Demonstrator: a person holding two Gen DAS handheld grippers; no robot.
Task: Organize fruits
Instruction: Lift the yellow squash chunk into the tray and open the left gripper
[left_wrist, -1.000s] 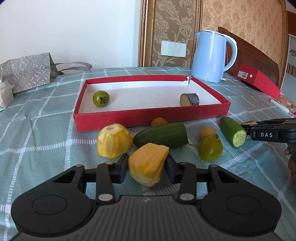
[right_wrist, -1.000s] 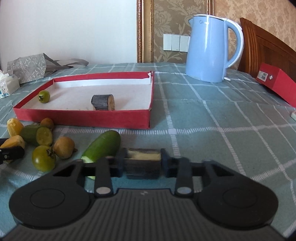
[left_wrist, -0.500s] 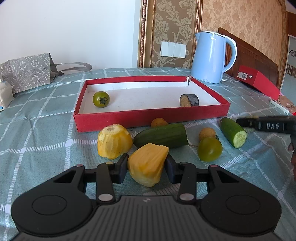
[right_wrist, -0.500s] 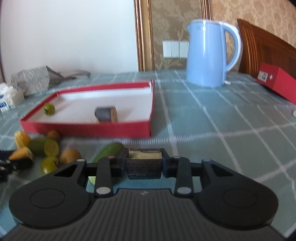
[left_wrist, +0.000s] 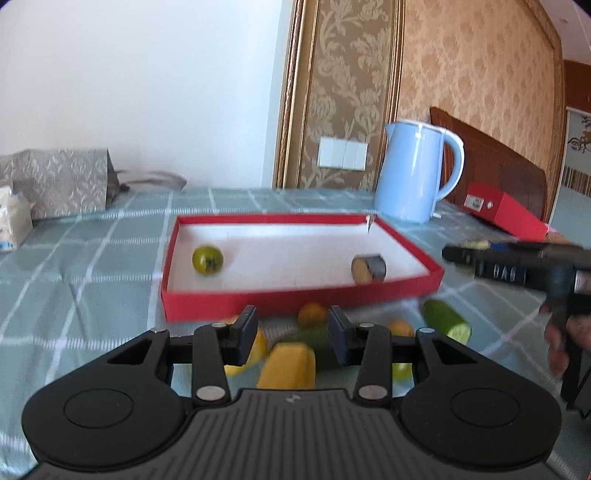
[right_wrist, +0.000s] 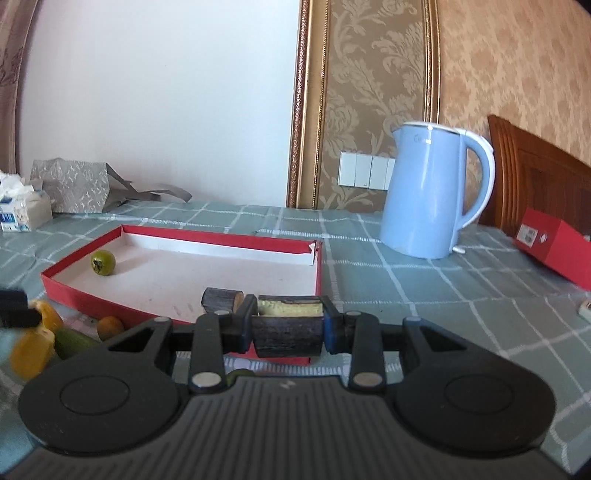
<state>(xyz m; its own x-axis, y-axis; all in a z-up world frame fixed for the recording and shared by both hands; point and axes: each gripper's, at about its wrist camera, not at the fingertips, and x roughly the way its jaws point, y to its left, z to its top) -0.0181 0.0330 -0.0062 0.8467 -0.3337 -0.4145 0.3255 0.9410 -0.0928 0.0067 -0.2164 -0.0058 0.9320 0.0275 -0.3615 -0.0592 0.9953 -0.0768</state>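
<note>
Clamping one dark block (right_wrist: 286, 332), the right gripper (right_wrist: 288, 325) has both pads pressed on its ends. The block's long axis runs crosswise from pad to pad. Its pale yellow cut face is turned up and its rough, near-black skin faces the camera.

Just ahead of the fingers sits a red tray (right_wrist: 74, 291) holding two things. A second dark chunk (right_wrist: 219, 301) lies on its side right beyond the left finger, and a green tomato (right_wrist: 103, 262) sits far ahead to the left. One blue kettle (right_wrist: 428, 192) stands ahead to the right.

The left gripper (left_wrist: 291, 332) has its fingers set apart with a yellow chunk (left_wrist: 288, 363) low between them. The view is blurred, so I cannot tell whether the pads press on it. A second yellow piece (left_wrist: 258, 343) shows by its left finger.

Just beyond lie two cucumber pieces (left_wrist: 314, 338) (left_wrist: 445, 319), the right one angled with its cut end nearest. Two small orange fruits (left_wrist: 312, 313) (left_wrist: 400, 326) lie there too.
</note>
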